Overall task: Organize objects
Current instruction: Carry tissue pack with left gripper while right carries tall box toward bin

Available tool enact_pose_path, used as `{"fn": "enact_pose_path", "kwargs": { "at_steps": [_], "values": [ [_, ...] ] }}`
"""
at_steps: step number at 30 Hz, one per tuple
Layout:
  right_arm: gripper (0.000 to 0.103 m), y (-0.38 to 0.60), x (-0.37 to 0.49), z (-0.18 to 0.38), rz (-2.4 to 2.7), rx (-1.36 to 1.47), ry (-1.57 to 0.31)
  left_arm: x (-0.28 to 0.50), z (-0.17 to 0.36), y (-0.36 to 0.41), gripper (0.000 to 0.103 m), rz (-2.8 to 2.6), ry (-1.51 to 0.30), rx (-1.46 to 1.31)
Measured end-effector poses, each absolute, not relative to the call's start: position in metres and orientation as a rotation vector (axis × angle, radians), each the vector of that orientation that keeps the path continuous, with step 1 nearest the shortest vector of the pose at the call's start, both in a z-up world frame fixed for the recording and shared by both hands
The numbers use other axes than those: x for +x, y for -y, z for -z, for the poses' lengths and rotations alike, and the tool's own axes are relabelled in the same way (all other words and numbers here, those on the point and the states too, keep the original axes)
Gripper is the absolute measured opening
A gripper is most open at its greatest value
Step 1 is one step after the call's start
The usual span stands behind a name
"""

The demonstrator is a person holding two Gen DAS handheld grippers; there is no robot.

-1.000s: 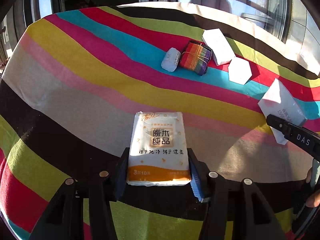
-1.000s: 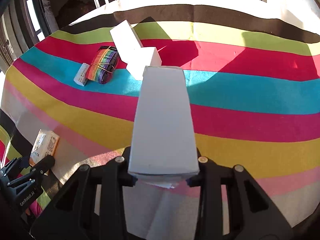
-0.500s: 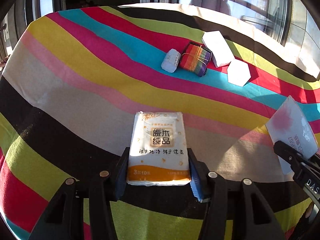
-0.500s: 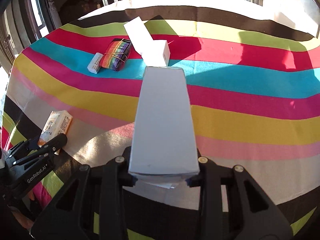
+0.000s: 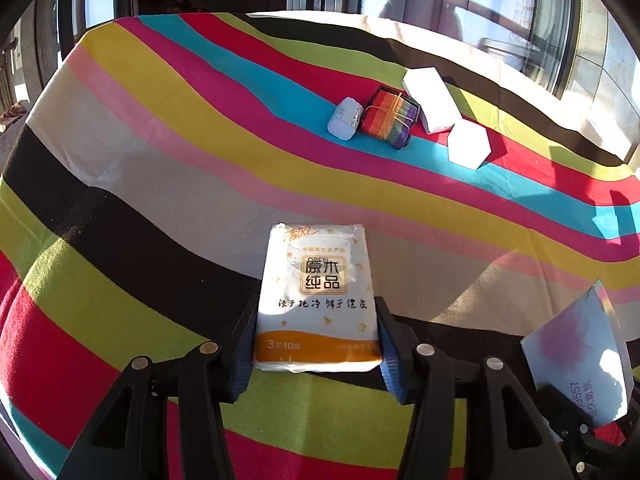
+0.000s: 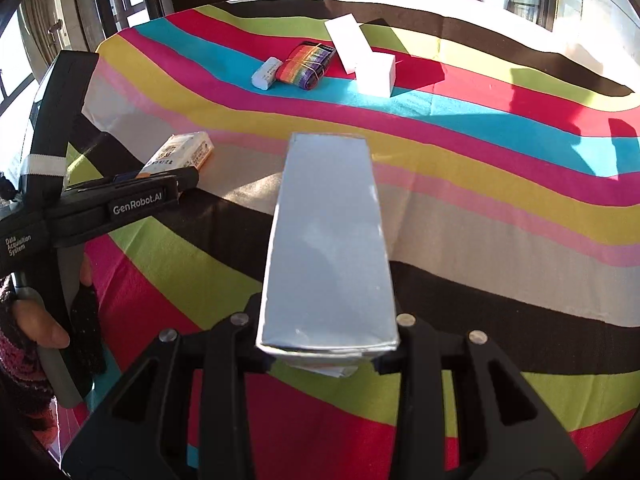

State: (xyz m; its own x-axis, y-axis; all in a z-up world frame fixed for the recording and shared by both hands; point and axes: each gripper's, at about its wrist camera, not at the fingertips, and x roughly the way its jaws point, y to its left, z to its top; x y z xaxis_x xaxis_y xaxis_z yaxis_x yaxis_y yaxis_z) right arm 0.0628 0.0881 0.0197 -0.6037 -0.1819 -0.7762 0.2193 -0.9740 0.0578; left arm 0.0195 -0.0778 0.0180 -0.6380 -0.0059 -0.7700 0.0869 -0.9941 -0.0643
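My left gripper (image 5: 316, 344) is shut on a white and orange tissue pack (image 5: 318, 296), held above the striped tablecloth (image 5: 160, 168). In the right wrist view the same tissue pack (image 6: 180, 154) shows at the left, in the left gripper's fingers (image 6: 160, 184). My right gripper (image 6: 326, 354) is shut on a tall white box (image 6: 328, 240) that sticks forward from its jaws. That white box (image 5: 580, 356) also appears at the lower right of the left wrist view.
At the far side of the cloth lie a small white roll (image 5: 345, 118), a rainbow strap bundle (image 5: 388, 118), a long white box (image 5: 430, 98) and a white hexagonal box (image 5: 468, 144). Windows stand behind the table. A person's hand (image 6: 36, 328) holds the left gripper's handle.
The right gripper with its white box has drawn back toward the near edge of the table, nearer the left gripper. The left gripper has shifted a little, still holding the tissue pack.
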Motion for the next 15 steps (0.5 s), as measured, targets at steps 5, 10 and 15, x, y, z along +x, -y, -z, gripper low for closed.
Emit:
{"fn": "enact_pose_path", "kwargs": {
  "at_steps": [5,10,15],
  "values": [
    [0.038,-0.076,0.082,-0.019,2.581,1.254,-0.109,0.075,-0.023,0.083,0.053,2.824,-0.110,1.293],
    [0.038,-0.055,0.094,-0.027,2.539,1.220,-0.135,0.122,-0.026,0.098,0.053,2.830,-0.070,1.286],
    [0.038,-0.021,0.115,-0.038,2.477,1.165,-0.224,0.163,-0.026,0.117,0.053,2.811,-0.066,1.266]
  ]
}}
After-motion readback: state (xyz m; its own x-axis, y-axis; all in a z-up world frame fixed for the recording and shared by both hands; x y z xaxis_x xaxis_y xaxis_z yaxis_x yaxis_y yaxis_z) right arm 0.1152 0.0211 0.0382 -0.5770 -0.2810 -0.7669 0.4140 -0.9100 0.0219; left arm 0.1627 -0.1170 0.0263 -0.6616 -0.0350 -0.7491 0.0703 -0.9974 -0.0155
